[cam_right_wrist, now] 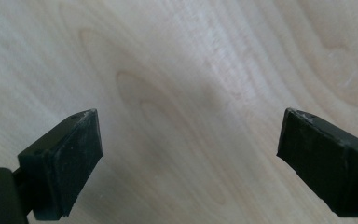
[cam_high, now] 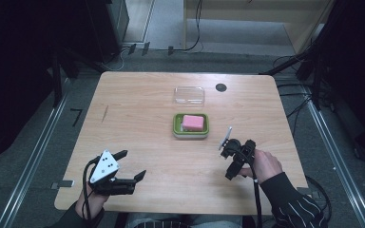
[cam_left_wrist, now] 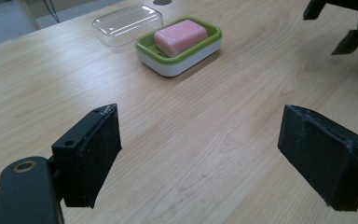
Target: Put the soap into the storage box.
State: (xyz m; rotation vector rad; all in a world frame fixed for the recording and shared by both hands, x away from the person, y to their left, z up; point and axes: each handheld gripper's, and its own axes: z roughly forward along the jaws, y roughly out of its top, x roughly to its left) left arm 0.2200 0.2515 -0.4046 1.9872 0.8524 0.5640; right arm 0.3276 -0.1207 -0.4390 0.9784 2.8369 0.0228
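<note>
The left tool [cam_high: 131, 165] sits low over the near-left part of the light wooden table [cam_high: 138, 95], its two black jaws spread wide with nothing between them; a grey three-cornered plate [cam_high: 105, 165] rides on top of it. In the left gripper view the same tool [cam_left_wrist: 199, 142] looks across bare wood, and nothing stands in the way between its jaws and the dish ahead at about 12 o'clock.

The right tool [cam_high: 232, 161] is held in the person's right hand [cam_high: 266, 164] at the near-right of the table, pointed steeply down at the wood. In the right gripper view its jaws [cam_right_wrist: 189, 140] are likewise spread wide and empty, with plain wood grain beneath them.

From the right tool, the green-rimmed white soap dish [cam_high: 190, 133] lies at about 10 o'clock, near the table's middle, holding a pink rectangular bar of soap [cam_high: 193, 122]. Just beyond the dish, apart from it, rests a clear plastic lid [cam_high: 189, 95]. At 2 o'clock from the lid is a small dark round spot [cam_high: 221, 87] near the far edge.
</note>
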